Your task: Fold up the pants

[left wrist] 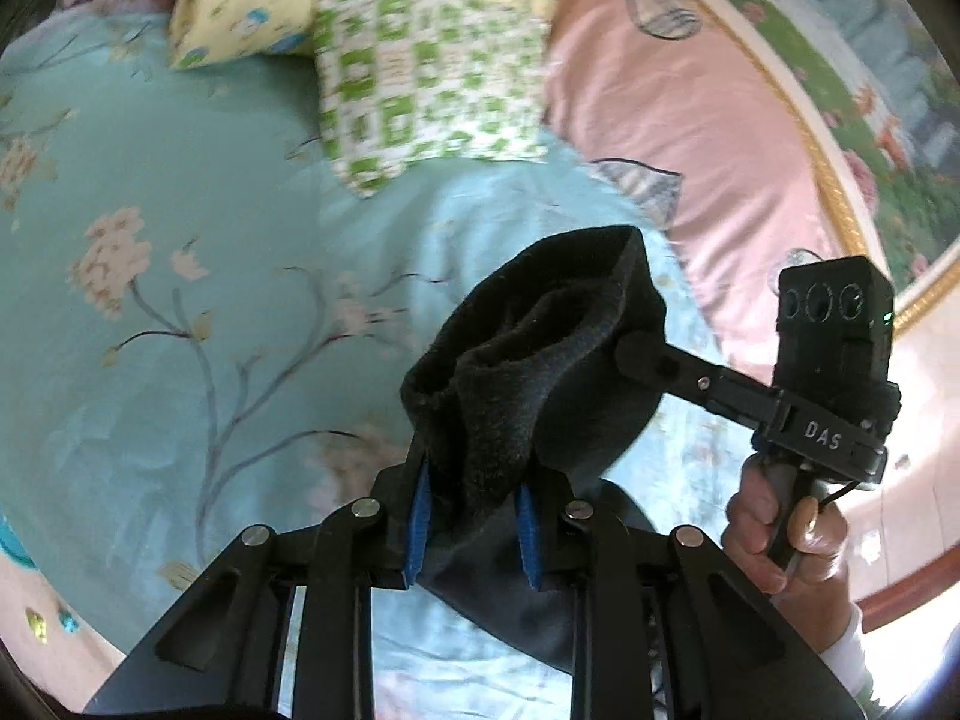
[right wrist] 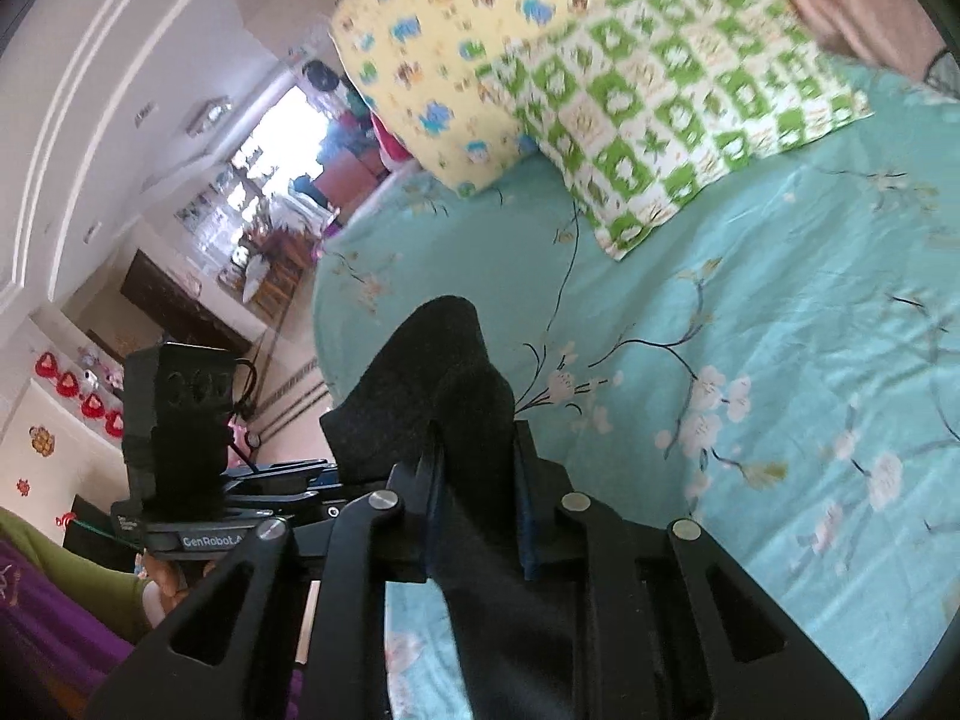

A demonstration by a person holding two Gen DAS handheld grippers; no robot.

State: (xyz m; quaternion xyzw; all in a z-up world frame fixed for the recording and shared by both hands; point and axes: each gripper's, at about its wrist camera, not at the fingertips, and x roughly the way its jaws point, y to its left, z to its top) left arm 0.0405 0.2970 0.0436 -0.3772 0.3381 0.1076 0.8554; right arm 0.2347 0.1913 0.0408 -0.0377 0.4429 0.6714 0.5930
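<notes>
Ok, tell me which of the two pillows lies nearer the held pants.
The green-and-white checked pillow. It lies in front of the yellow cartoon-print pillow, overlapping it, closer to the dark pants clamped in the left gripper.

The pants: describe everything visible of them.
The pants are dark, nearly black with a bluish cast, of soft fuzzy cloth. They are bunched and lifted above the teal flowered bedsheet. The left gripper and the right gripper each pinch a fold between blue-padded fingers; the rest hangs below, out of view.
</notes>
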